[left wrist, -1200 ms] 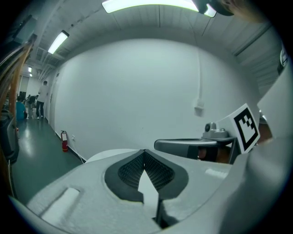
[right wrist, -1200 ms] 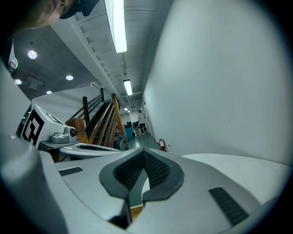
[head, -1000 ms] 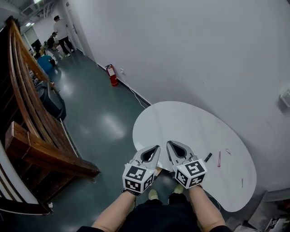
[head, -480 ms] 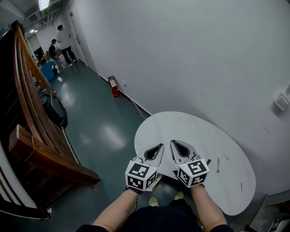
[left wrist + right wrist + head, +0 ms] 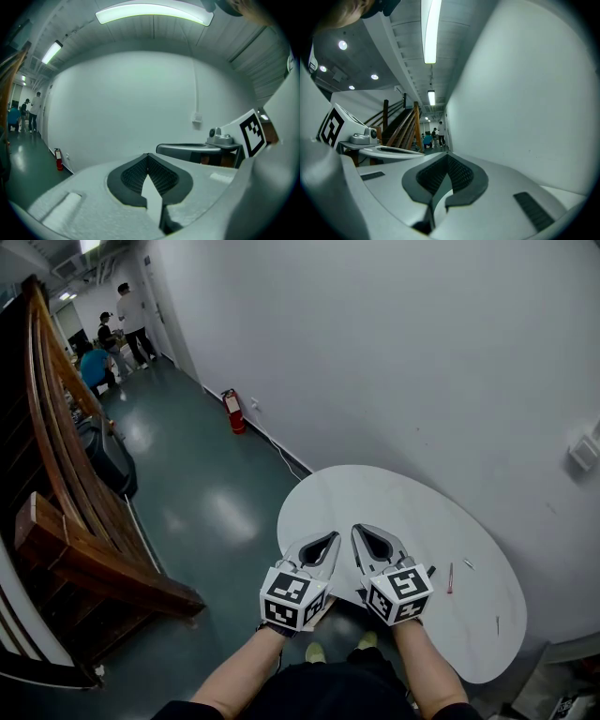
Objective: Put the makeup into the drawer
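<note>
Change since earlier: both grippers have come up a little over the bench's near edge, side by side as before; the small items on the bench lie where they lay.
Left gripper [image 5: 328, 538]: jaws together with nothing between them, tips pointing far across the bench, roughly level.
Right gripper [image 5: 360, 532]: jaws also together and empty, just beside the left one and pointing the same way.
Why held so: paired, closed and clear of the bench [image 5: 394, 498], this looks like a carried, resting pose rather than a reach. Neither tip is aimed at an item.
Task's things: a red pencil [image 5: 449, 578] lies on the bench's right part, near the right gripper. A black stick [image 5: 430, 572] shows just beside that gripper's marker cube, a pale piece [image 5: 468, 564] lies a little farther off, and a thin stick [image 5: 497, 624] lies near the right rim.
Why there: flat and spread apart, each item can be pinched alone.
Drawer: none shows in any view, so its place and state cannot be told.
Stage: these items are on the bench, not in a drawer. The scene fits a pause before a pick or a return between trips.
Surroundings: a fire extinguisher [image 5: 232, 412] stands by the far wall, and people stand far down the corridor at left.
</note>
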`<state>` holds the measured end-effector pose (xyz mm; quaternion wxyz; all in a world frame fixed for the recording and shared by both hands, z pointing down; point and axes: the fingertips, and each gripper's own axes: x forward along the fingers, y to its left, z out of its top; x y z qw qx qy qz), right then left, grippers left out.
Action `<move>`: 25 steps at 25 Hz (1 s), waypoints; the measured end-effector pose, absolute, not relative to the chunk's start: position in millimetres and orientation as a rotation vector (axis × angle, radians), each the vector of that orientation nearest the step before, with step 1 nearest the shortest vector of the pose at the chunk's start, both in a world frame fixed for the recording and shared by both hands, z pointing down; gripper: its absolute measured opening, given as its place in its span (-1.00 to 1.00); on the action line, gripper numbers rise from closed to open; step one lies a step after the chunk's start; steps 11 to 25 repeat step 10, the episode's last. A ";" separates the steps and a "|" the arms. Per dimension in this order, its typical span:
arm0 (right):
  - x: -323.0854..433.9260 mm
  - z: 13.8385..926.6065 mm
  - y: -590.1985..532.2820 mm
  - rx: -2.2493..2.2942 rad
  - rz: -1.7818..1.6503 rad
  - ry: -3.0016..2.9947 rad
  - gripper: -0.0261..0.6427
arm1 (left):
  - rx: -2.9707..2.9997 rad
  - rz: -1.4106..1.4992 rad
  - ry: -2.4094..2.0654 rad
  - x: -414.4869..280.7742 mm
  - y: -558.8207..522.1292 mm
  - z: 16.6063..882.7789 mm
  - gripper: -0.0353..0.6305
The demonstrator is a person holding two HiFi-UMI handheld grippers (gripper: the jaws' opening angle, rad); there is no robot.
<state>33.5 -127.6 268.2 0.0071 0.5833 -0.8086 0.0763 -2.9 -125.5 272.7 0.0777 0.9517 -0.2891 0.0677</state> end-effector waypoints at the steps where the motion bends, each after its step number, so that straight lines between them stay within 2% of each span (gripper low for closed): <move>1: 33.2 268.5 -127.5 1.824 0.239 -2.528 -0.88 | 2.847 0.202 -0.867 -3.5 -125.7 273.4 -0.87; 25: 28.3 269.8 -127.4 1.820 0.239 -2.525 -0.88 | 2.830 0.186 -0.868 -6.5 -126.5 276.1 -0.87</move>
